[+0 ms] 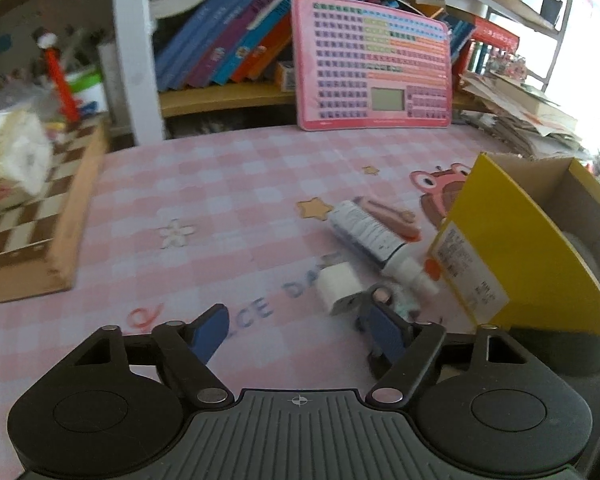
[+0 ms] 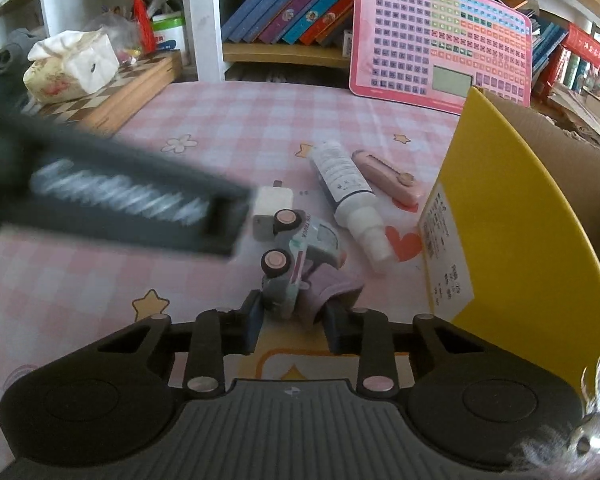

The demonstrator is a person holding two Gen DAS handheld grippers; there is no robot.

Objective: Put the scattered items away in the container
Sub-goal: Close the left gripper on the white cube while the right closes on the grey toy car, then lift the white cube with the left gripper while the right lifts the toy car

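Note:
A small pale toy car [image 2: 300,256] lies on its side on the pink checked mat. My right gripper [image 2: 294,312] is shut on its near end. A white charger cube [image 1: 336,286] sits just beyond the car. My left gripper [image 1: 296,308] stands open around it, the cube close to the right fingertip and not pressed. One blurred finger [image 2: 140,208] of that gripper crosses the right wrist view. A white bottle [image 2: 348,188] and a pink utility knife [image 2: 388,178] lie beside the open yellow cardboard box [image 2: 520,200], which stands at the right.
A wooden chessboard box [image 1: 60,232] with a tissue pack [image 2: 72,64] on it sits at the left. A pink keyboard toy [image 1: 374,64] leans on a bookshelf at the back. Stacked papers [image 1: 520,120] lie behind the yellow box.

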